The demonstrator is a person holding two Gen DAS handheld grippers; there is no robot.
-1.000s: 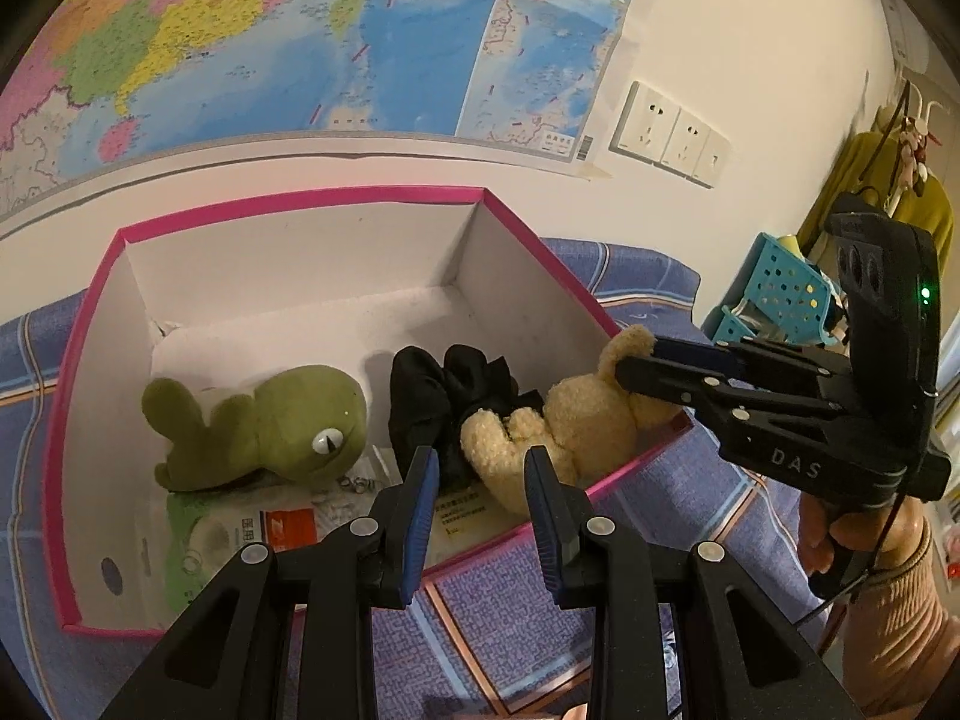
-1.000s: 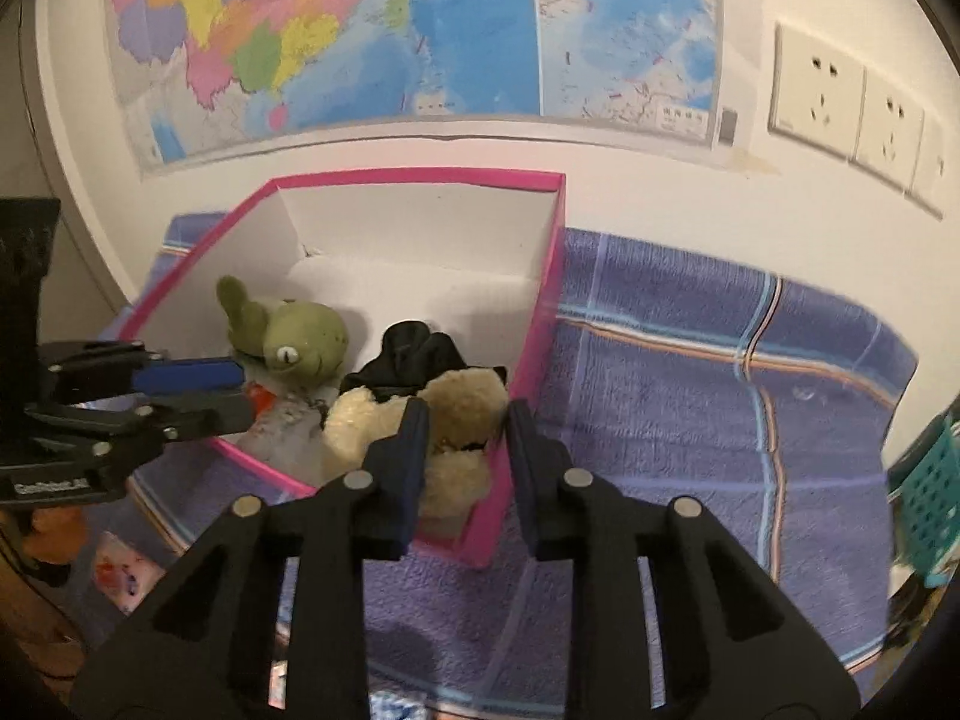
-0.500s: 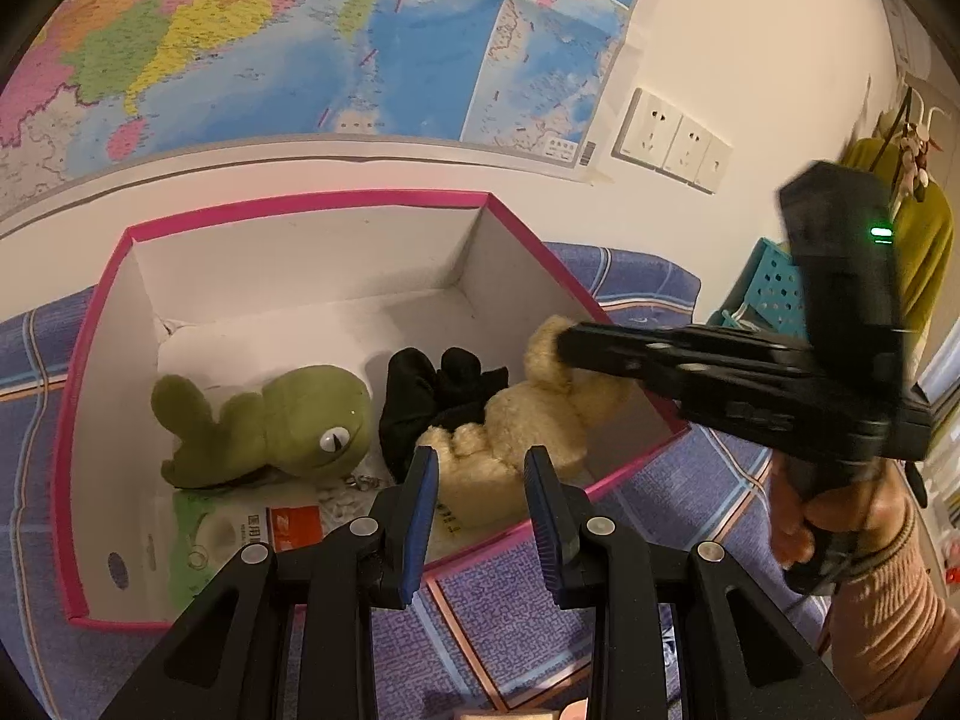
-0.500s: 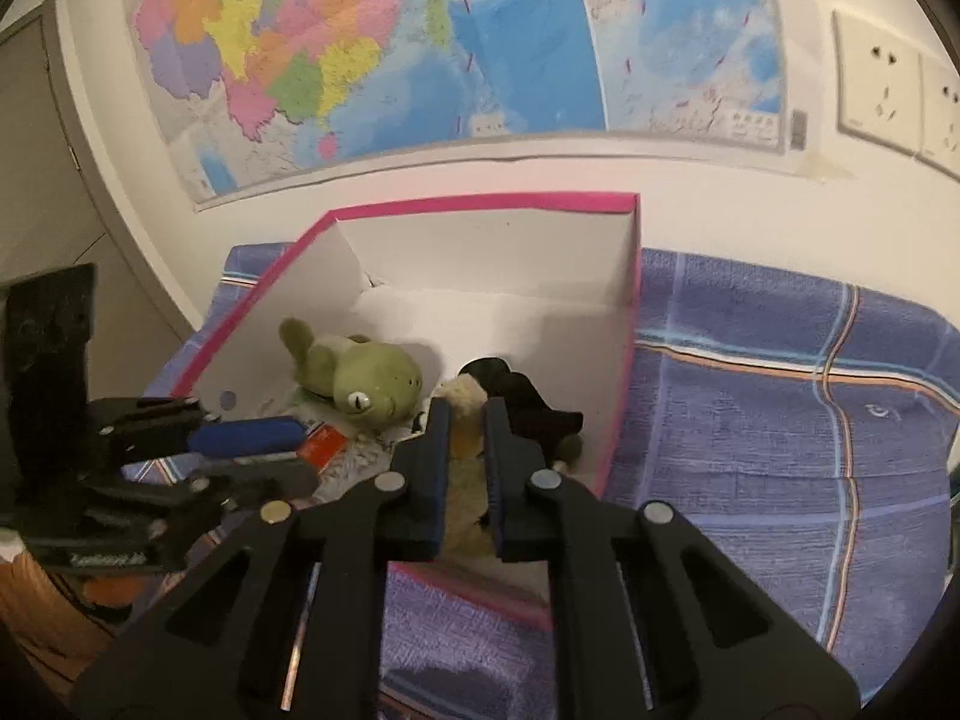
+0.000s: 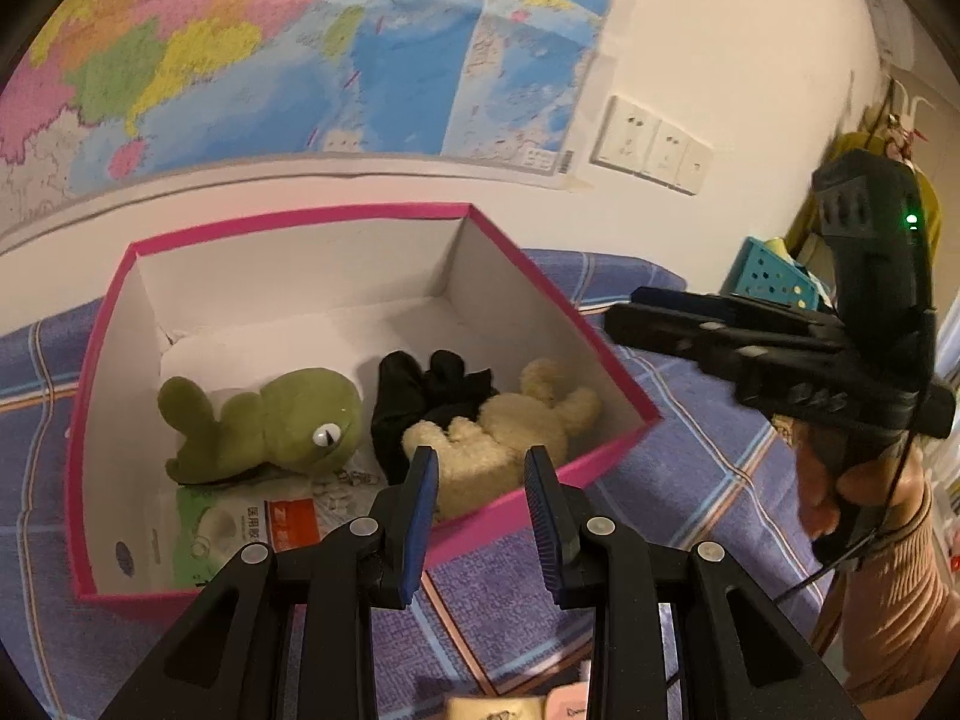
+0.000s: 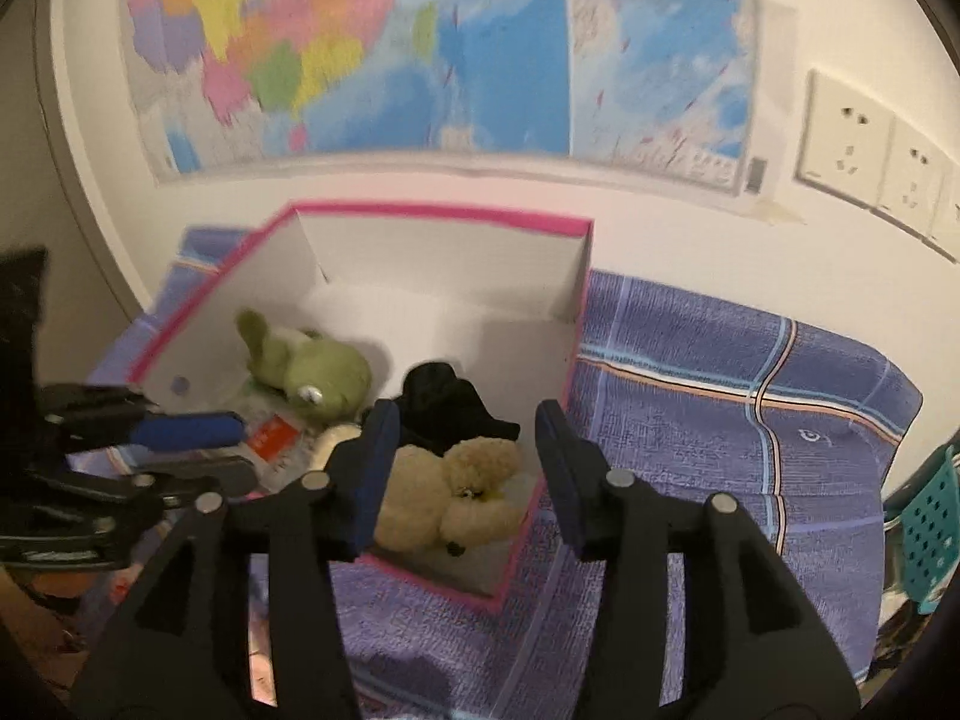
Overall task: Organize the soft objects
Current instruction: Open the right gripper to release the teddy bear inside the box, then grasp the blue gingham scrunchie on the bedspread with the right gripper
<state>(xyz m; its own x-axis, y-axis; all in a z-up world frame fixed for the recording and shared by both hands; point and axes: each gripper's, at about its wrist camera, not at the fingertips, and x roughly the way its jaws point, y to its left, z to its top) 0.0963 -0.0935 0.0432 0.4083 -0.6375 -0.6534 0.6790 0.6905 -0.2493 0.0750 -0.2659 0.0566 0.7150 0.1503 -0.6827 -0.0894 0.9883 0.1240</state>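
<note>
Now, left wrist view: left claw [image 5: 483,501] parted and empty, hovering just short of the pink box [image 5: 300,219]; beige bear [image 5: 504,426] right ahead inside, beside black cloth [image 5: 420,390] and green frog [image 5: 270,414].

Right wrist view: right claw [image 6: 465,468] spread wide, empty, framing the bear, likely just released there.
</note>
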